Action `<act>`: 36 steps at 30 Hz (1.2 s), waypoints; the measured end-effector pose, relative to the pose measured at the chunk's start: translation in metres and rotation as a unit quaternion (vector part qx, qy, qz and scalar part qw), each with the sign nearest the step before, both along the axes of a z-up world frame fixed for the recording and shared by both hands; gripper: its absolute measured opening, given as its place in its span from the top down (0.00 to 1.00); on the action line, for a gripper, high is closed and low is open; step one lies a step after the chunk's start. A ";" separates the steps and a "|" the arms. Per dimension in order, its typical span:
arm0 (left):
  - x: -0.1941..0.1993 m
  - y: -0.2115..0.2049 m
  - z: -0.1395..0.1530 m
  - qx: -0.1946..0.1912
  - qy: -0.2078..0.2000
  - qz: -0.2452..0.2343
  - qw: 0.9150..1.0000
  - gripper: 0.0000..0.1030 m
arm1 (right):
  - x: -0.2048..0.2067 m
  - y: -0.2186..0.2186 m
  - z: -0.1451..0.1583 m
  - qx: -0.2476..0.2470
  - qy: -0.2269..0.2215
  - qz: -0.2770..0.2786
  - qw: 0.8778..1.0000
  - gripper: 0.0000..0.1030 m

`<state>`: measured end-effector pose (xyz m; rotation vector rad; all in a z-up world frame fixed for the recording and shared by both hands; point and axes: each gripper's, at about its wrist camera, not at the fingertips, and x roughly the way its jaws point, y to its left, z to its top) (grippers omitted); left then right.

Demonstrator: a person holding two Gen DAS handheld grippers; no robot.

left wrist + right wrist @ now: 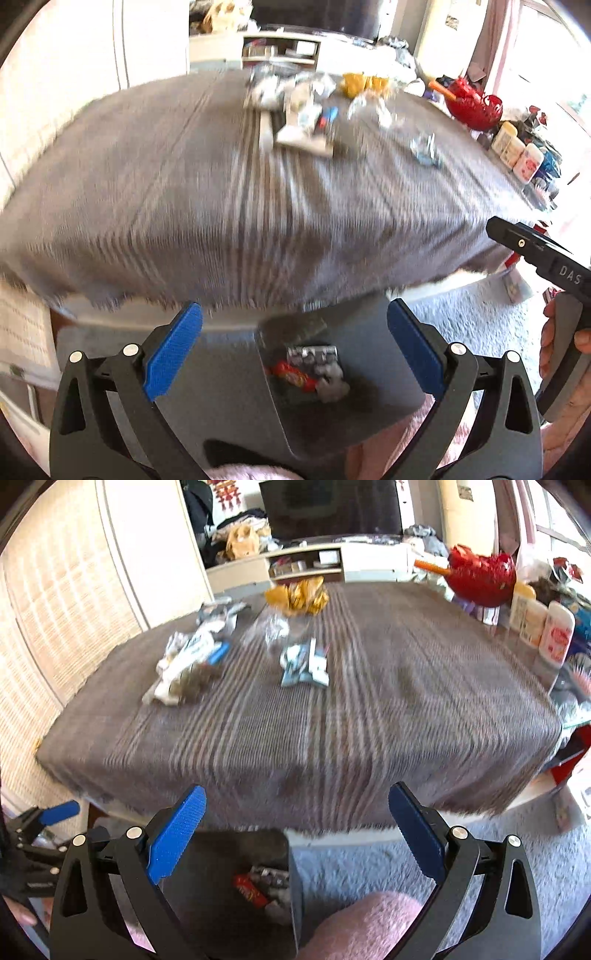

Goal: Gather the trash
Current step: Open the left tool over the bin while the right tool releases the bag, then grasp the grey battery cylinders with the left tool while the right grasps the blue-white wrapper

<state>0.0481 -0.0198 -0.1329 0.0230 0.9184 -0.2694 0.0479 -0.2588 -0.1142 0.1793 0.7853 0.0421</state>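
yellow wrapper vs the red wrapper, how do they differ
The yellow wrapper lies crumpled on the striped cloth at the table's far end; the red wrapper already lies in the grey bin below the near edge. Yellow looks puffed up, red flatter. Both are snack trash.

Bright daylight throughout, flooding in from the window point(535, 55) to the right of the table point(221, 184) and washing that corner out to near white. Strong motion blur across the striped cloth and the wrappers on the table, smeared into streaks in both views. Sharper close to the lens: blue pads point(177, 834) crisp. Heavy fisheye bending at the edges, dark vignette in the corners. Soft shadow under the table's near edge.
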 end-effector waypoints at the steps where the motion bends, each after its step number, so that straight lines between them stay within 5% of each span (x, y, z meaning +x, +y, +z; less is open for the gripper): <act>1: 0.006 -0.002 0.004 0.000 -0.006 -0.003 1.000 0.08 | 0.004 -0.002 0.003 -0.001 -0.003 0.000 1.000 0.03; 19: 0.093 -0.058 0.028 -0.006 -0.049 -0.040 0.998 0.09 | 0.087 -0.015 0.009 -0.013 -0.010 -0.007 1.000 0.06; 25: 0.116 -0.074 0.018 0.017 -0.043 -0.050 0.998 0.22 | 0.111 -0.020 0.000 -0.004 0.003 -0.012 1.000 0.10; 36: 0.142 -0.089 -0.009 0.026 -0.032 -0.064 0.997 0.27 | 0.141 -0.013 -0.019 -0.001 0.021 0.000 1.000 0.15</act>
